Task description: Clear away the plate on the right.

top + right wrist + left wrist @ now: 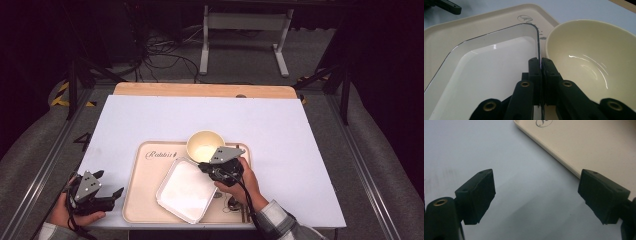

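Note:
A beige tray lies on the white table near its front edge. On it rests a white rectangular plate, set at an angle, and a cream bowl stands at the tray's back. My right gripper is shut on the plate's rim, right next to the bowl. My left gripper sits open on the table just left of the tray, nothing between its jaws; the tray's edge passes close to its right jaw.
Dark cutlery lies on the tray's front right part, partly under the right hand. The white sheet covers a wooden tabletop. Cables and a white frame are on the floor beyond.

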Demonstrator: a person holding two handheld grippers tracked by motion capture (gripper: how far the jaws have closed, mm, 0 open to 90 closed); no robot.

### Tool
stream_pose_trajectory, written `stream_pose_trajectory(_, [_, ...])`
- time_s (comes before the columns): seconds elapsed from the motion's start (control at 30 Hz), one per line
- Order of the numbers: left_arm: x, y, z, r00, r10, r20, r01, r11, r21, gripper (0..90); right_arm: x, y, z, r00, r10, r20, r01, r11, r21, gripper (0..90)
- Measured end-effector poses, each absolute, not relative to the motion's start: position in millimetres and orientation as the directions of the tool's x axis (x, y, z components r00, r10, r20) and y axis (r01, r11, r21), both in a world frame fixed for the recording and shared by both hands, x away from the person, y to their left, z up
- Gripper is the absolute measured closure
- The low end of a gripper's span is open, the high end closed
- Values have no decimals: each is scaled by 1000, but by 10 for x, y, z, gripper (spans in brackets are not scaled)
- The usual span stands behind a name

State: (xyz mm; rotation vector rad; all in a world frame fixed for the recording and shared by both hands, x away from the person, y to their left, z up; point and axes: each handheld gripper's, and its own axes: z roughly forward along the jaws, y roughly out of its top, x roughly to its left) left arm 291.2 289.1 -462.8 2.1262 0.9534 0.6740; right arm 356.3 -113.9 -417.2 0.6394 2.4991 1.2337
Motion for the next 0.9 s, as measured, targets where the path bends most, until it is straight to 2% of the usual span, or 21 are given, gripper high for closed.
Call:
stream_pose_trajectory(0.03, [2912,2894,-4629,594,787,169,423,-484,766,151,3567,-1122,-4184,-862,504,-56,264,539,800,813])
stream_pose_trajectory(0.37, [2913,2889,-4628,597,784,170,422,-487,765,150,3520,-1126,-4121,-858,508,-74,244,531,812,761])
stream_pose_trajectory(0.63, [2910,2882,-4632,599,783,168,422,-487,765,150,3416,-1151,-4067,-896,440,-51,221,544,809,867])
stream_pose_trajectory(0.9, [2920,2855,-4645,603,780,167,428,-494,757,150,3237,-1067,-4214,-937,349,10,235,610,756,877])
